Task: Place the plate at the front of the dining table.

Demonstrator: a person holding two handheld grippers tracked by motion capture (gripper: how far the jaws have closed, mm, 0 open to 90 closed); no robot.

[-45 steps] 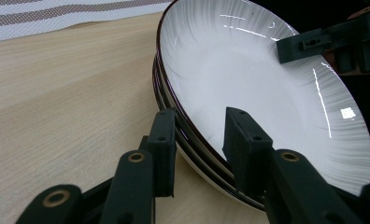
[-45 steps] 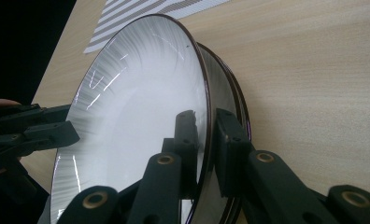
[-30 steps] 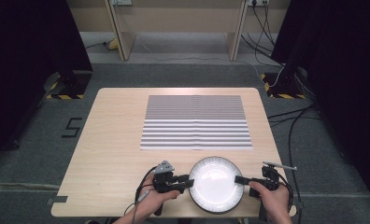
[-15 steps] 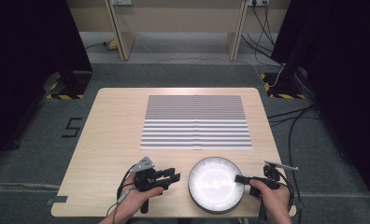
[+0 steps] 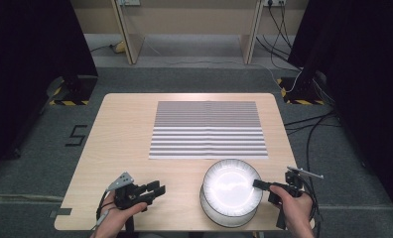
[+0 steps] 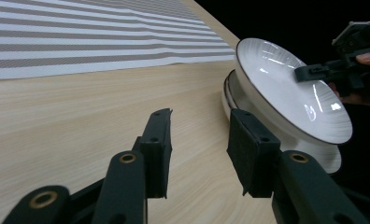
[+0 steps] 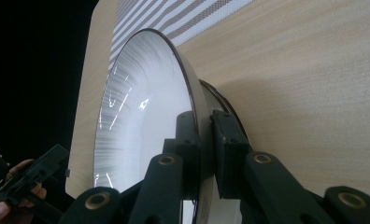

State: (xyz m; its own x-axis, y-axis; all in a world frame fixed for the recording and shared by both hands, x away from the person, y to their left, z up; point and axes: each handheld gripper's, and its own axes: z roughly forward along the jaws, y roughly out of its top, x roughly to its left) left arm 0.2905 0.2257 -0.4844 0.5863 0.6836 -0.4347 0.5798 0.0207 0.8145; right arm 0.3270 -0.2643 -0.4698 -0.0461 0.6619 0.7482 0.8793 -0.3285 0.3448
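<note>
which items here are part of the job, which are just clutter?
In play:
- top plate, lifted at its rim
- plate stack under it
- right gripper, shut on the top plate's rim
- left gripper, open, holding nothing, apart from the plates

Lying about:
- striped mat on the table
- cables on the floor

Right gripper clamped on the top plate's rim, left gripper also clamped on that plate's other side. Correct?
Not quite. The right gripper is shut on the rim of the top plate, lifting it off the plate below. But the left gripper is open and holds nothing, apart from the plates over the bare table. The left gripper view shows it.
</note>
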